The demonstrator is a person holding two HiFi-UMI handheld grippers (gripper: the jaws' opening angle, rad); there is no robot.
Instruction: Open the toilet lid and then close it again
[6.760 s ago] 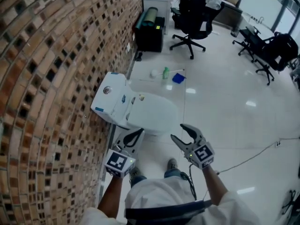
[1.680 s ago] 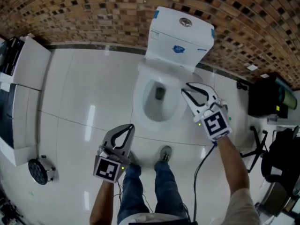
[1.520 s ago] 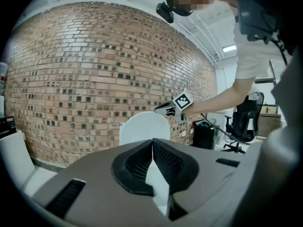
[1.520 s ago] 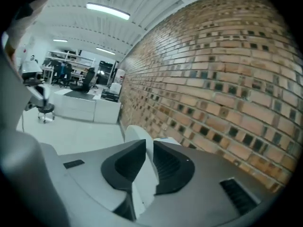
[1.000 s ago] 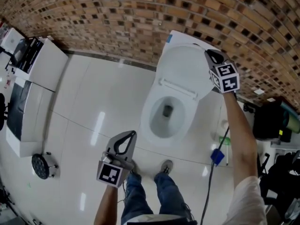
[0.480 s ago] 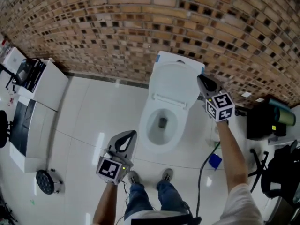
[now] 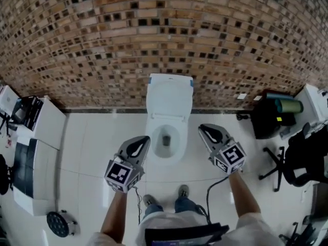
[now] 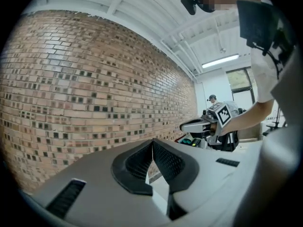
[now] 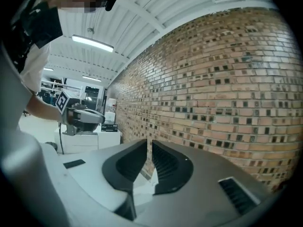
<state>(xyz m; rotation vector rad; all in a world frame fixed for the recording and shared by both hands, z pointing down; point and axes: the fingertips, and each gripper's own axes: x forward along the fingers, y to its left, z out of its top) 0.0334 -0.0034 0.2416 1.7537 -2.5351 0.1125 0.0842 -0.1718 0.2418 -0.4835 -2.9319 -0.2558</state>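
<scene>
The white toilet stands against the brick wall, seen in the head view. Its lid is raised and leans back on the tank, so the bowl is uncovered. My right gripper hovers right of the bowl, shut and holding nothing, well apart from the lid. My left gripper hovers left of the bowl, also shut and empty. In the left gripper view the jaws meet in front of the brick wall, with the right gripper beyond them. The right gripper view shows its jaws nearly together, and the left gripper farther off.
A white cabinet stands on the left. On the right sit a black box with a green roll and an office chair. A round black disc lies at the lower left. A cable trails from my right arm.
My right gripper has left the top edge of the raised lid and drawn back beside the bowl. Both grippers have risen. The lid stays up.
</scene>
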